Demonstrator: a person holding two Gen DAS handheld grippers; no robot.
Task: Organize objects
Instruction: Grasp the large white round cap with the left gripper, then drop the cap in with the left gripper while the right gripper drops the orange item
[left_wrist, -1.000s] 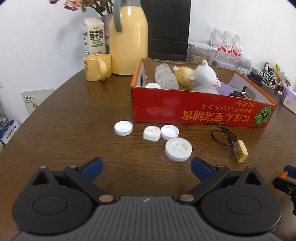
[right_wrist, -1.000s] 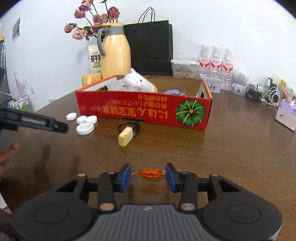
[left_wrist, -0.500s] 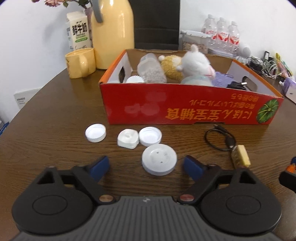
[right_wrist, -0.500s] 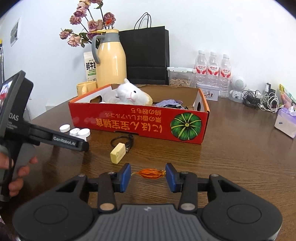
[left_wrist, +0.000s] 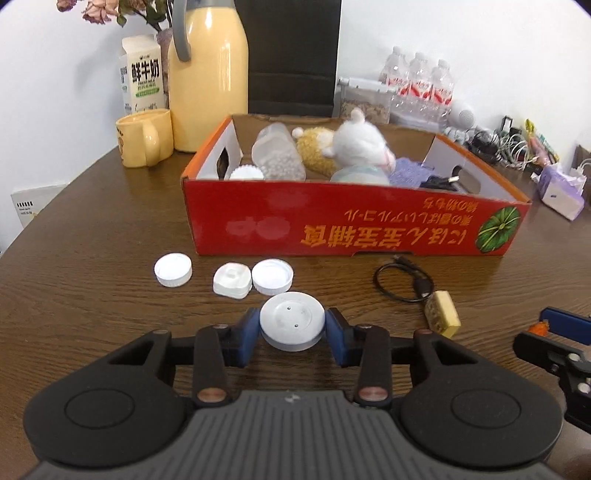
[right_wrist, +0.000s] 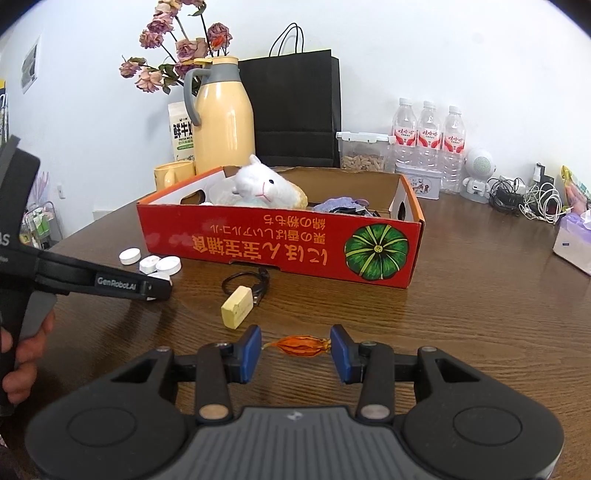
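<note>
Left gripper (left_wrist: 292, 326): narrow, blue pads pressed on both sides of the disc (left_wrist: 292, 324); disc sits flat on the table (left_wrist: 92, 295).
Right gripper (right_wrist: 295, 352): narrow, pads touching the two tips of the orange pod (right_wrist: 300, 345); pod lies crosswise just above the wood; whether it rests on the wood, cannot tell.
Left hand (right_wrist: 26, 350): wrapped around the handle at the left edge of the right view.
Eraser (left_wrist: 441, 314): yellow block, right of the disc, apart from it; touching the plug end of the cable (left_wrist: 402, 282).
Caps: three small white ones in a row just beyond the disc; left cap (left_wrist: 173, 269) stands alone, square cap (left_wrist: 232, 280) and round cap (left_wrist: 272, 276) touching each other.
Box (left_wrist: 351, 229): red, open on top, behind the caps and cable; front wall upright, near edge on the wood.
Inside box: clear jar (left_wrist: 277, 157) lying on its side at the left, plush toys (left_wrist: 354, 147) in the middle, purple cloth (left_wrist: 410, 171) at the right.
Open room: bare wood to the left of the caps and between both grippers.
Far edge: mug (left_wrist: 146, 136), thermos (left_wrist: 208, 74), milk carton (left_wrist: 142, 74), black bag (right_wrist: 295, 107), water bottles (right_wrist: 428, 133) near the wall.
</note>
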